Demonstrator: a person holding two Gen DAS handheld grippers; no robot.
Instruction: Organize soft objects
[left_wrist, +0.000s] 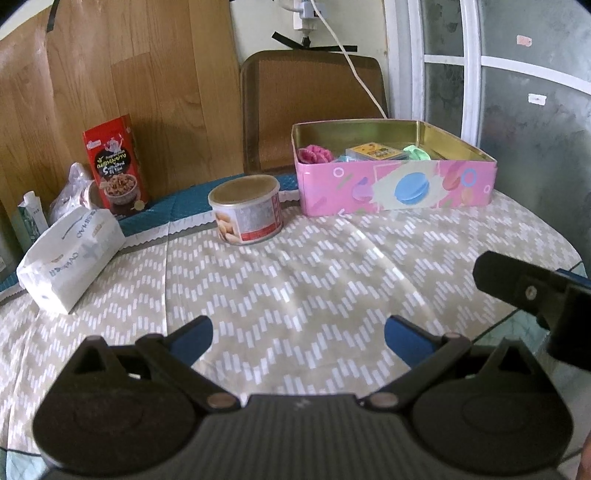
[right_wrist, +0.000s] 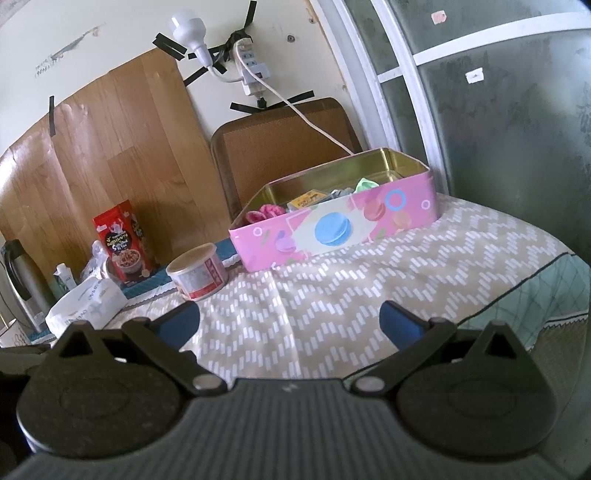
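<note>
Both grippers, left (left_wrist: 298, 334) and right (right_wrist: 290, 320), are hanging wide open over the table, holding nothing. The soft pink toy (left_wrist: 314, 154) is sitting inside the pink tin (left_wrist: 397, 186)

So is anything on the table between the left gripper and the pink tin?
Nothing visible. Only bare tablecloth lies between the open left gripper and the pink tin. The can stands off to the left of that path.
</note>
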